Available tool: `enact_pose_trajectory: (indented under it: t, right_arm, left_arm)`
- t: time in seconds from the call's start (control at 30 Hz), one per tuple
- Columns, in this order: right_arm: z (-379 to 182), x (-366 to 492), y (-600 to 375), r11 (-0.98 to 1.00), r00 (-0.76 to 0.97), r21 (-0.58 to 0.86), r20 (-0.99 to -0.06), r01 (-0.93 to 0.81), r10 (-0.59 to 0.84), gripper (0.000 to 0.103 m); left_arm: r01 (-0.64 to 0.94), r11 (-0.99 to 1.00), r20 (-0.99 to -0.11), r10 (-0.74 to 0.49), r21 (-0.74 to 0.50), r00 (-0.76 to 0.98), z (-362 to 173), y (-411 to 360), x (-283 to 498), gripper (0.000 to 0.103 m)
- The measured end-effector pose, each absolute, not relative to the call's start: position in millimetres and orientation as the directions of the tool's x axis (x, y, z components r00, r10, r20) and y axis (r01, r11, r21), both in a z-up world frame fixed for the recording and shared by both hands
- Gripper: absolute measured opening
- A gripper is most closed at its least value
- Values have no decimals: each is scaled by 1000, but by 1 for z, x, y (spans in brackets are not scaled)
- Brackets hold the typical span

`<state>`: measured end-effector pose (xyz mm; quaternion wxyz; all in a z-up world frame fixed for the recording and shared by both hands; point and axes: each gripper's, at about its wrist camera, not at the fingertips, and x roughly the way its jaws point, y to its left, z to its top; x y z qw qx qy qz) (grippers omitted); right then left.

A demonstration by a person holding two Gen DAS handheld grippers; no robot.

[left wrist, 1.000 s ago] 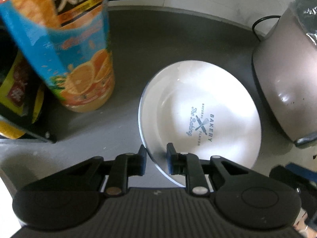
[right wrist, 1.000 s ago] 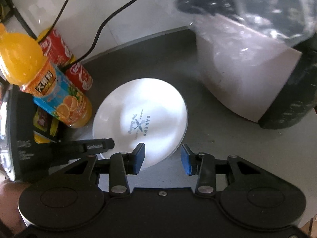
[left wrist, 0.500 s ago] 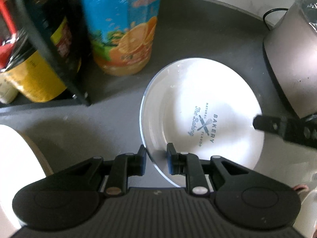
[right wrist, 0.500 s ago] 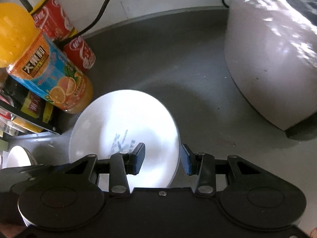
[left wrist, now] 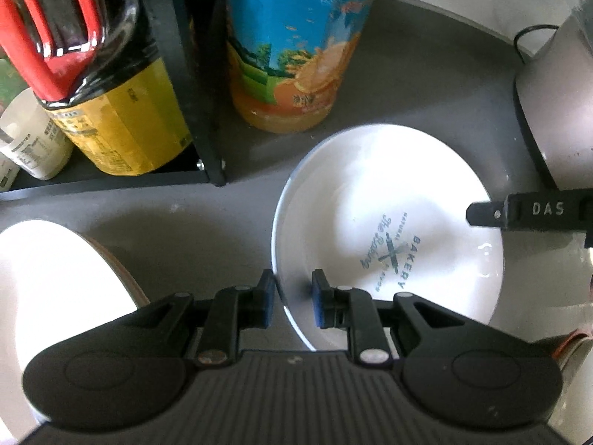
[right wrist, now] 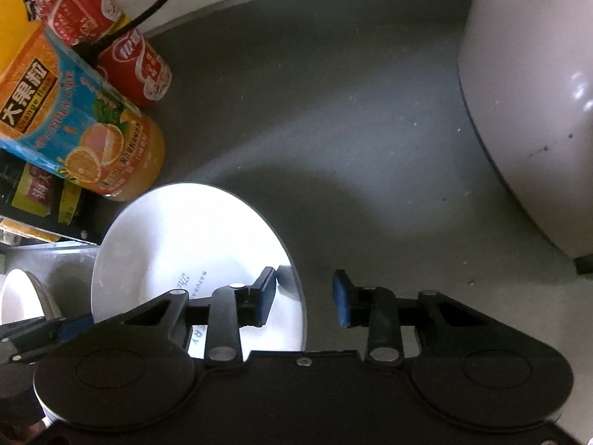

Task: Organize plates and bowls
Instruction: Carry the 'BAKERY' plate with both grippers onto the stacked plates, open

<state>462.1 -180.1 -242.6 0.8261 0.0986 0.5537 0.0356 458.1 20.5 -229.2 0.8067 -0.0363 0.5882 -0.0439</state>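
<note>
Two grips meant for one plate (left wrist: 389,222), only one made so far. Left gripper (left wrist: 291,296): jaws narrow, nipped on the near rim, with the plate spreading ahead and to the right of them, apparently raised a little off the counter (right wrist: 333,111). Right gripper (right wrist: 305,296): jaws middling wide and just been closing, straddling the opposite rim, one pad over the white face, the other outside over bare counter, neither pressing yet.

Probably mid-carry toward the second white dish (left wrist: 48,278) lying left of the left jaws. Next move calls for closing the right jaws squarely on the rim, then keeping the plate level between both grips.

Only from the left wrist: the printed bakery mark whole, and a right finger (left wrist: 519,215) reaching over the far rim. Only from the right wrist: red cans (right wrist: 137,66) beyond the juice bottle (right wrist: 85,129), and a pale cooker (right wrist: 537,111) far right of the jaws.
</note>
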Motion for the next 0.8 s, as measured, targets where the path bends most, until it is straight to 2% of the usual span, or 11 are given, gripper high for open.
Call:
enact_pose_trajectory:
  t: [0.13, 0.27, 0.37, 0.8]
  right_arm:
    - [-249, 468, -175, 973, 356, 226, -914, 49, 194, 26]
    - [-250, 468, -173, 971, 365, 228, -911, 65, 189, 24]
    - [-245, 461, -170, 980, 395, 185, -908, 74, 141, 23]
    - [-230, 439, -171, 965, 420, 250, -886, 82, 194, 17]
  left_arm:
    - [-7, 990, -936, -128, -138, 327, -232, 19, 461, 19]
    - [-13, 990, -933, -124, -137, 339, -229, 23, 457, 18]
    - [8, 984, -923, -170, -178, 345, -228, 30, 449, 14]
    - [-43, 984, -919, -147, -174, 367, -207, 45, 440, 9]
